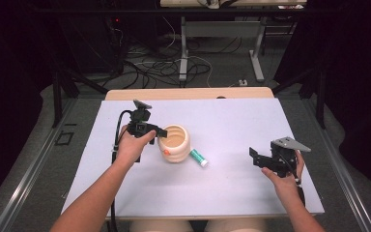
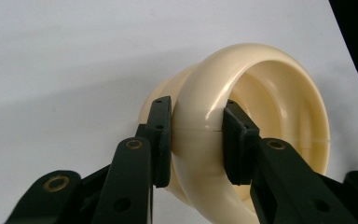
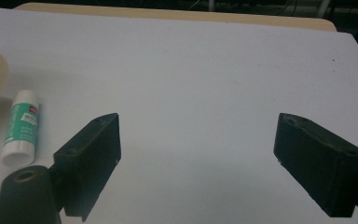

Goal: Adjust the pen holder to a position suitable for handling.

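L tongs (image 2: 196, 140) clamped on cream pot (image 2: 261, 116) rim

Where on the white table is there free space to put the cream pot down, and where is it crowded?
Free: the wide patch between the glue stick and the right gripper, open and empty, and the near strip of the table. Crowded: around the cream pot, held at the rim by the left gripper, glue stick close beside.
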`<state>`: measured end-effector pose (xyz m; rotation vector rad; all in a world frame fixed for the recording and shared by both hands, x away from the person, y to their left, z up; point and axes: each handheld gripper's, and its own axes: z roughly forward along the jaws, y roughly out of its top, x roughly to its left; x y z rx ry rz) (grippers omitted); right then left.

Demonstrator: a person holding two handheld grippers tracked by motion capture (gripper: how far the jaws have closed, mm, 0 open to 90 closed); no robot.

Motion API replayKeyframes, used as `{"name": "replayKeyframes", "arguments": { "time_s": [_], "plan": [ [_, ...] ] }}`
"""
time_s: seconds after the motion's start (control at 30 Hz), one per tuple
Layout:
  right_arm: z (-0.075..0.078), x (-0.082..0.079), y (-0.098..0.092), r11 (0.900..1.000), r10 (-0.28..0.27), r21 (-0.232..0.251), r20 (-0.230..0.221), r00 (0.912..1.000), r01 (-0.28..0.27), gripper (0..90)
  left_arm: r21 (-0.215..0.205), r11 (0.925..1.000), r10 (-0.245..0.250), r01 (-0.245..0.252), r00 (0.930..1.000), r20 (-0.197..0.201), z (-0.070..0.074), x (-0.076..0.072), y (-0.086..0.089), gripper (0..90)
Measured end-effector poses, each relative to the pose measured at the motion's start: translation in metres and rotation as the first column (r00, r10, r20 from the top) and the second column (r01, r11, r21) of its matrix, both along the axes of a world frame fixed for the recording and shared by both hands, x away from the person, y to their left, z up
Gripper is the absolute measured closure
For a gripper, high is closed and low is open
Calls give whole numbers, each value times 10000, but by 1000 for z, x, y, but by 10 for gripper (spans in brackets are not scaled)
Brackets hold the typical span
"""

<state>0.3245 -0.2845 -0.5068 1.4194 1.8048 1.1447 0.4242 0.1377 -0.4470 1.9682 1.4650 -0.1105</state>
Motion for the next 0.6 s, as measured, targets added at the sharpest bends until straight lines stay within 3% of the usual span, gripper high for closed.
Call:
{"name": "replayKeyframes", "arguments": {
  "time_s": [0.23, 0.47, 0.6],
  "plan": [
    [0, 0, 2, 10000, 12, 1, -93, 10000, -12, 141, 36, 9997, -241, 241, 9997, 39, -3, -17, 0, 680],
    [0, 0, 3, 9999, 137, 9, -44, 9999, -137, 142, -390, 9990, -213, 208, 9997, -123, -7, -32, 0, 680],
    [-1, 0, 4, 10000, 90, 28, -55, 9999, -90, 142, -316, 9988, -372, 365, 9991, -218, -9, -40, 0, 680]
  ]
}}
